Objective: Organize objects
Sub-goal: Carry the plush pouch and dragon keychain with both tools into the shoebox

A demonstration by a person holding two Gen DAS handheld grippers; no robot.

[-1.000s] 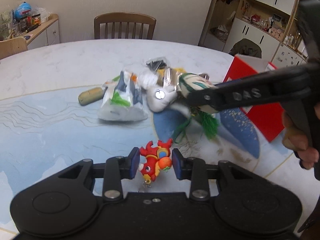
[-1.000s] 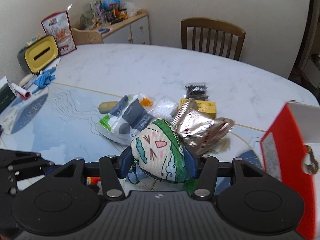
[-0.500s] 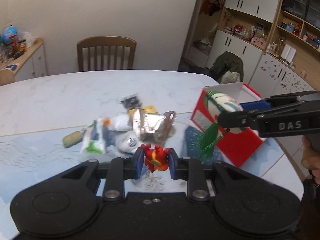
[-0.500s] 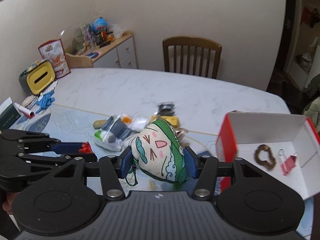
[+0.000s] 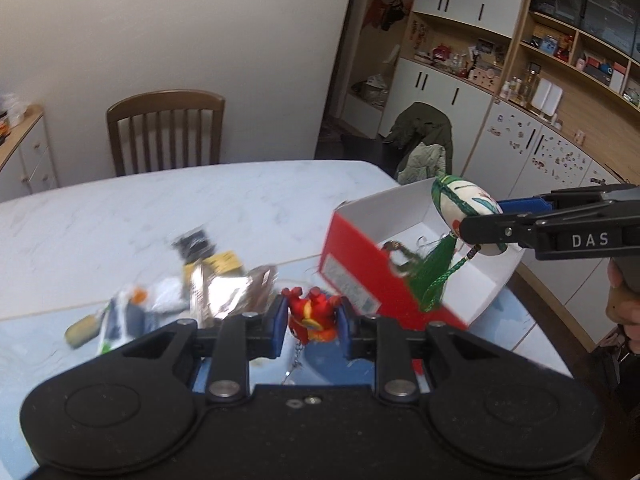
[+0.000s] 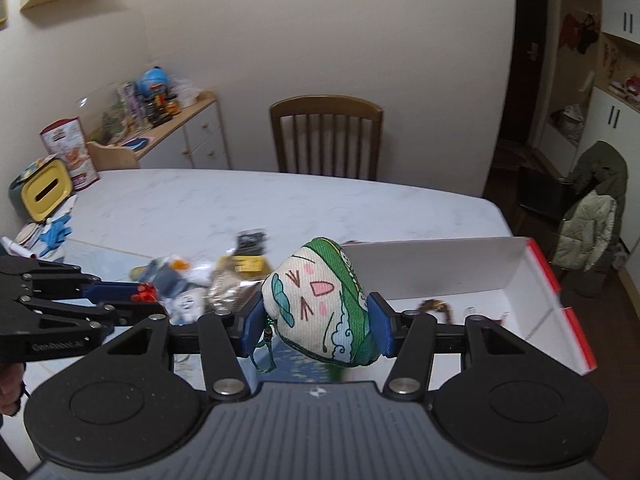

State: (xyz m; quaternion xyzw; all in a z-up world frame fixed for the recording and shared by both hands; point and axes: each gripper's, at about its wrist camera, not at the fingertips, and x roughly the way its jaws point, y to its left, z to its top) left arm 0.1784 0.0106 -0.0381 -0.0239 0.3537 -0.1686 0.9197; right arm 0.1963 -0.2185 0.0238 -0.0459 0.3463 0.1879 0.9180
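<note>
Left claw: the left claw (image 5: 311, 326) is closed on a small red toy (image 5: 313, 317), lifted above the surface (image 5: 160, 216); a thin chain hangs under the toy.
Right claw: the right claw (image 6: 316, 322) is clamped on a green-and-cream pouch (image 6: 320, 304) with a drawn cartoon face; in the left view the pouch (image 5: 464, 210) is held over the open box, its green tassel (image 5: 438, 276) dangling down into it.
Box: a red box (image 5: 360, 276) with a white inside stands on the surface to the right of the pile; its lower edge is cut off behind the left claw's body.
Hidden or unclear: the pile (image 5: 188, 292) of packets is motion-blurred, so only a silvery wrapper, a yellow packet and a tan cylinder can be made out. Things inside the box are mostly covered by the tassel and the right claw's fingers; one brownish beaded piece (image 6: 436, 306) shows.
Writing: "DAS" reads on the right claw's arm in the left view; the lettering on the left claw's arm in the right view is too soft to read, as is the box label.
Only in right view: a yellow bin (image 6: 42, 192) and a blue glove (image 6: 56, 232) at the surface's left edge, a cluttered sideboard (image 6: 176, 128).
Only in left view: wall shelving with white cupboards (image 5: 560, 112).
Both views: a wooden chair (image 6: 326, 136) beyond the surface, a coat (image 6: 592, 216) draped on another chair.
</note>
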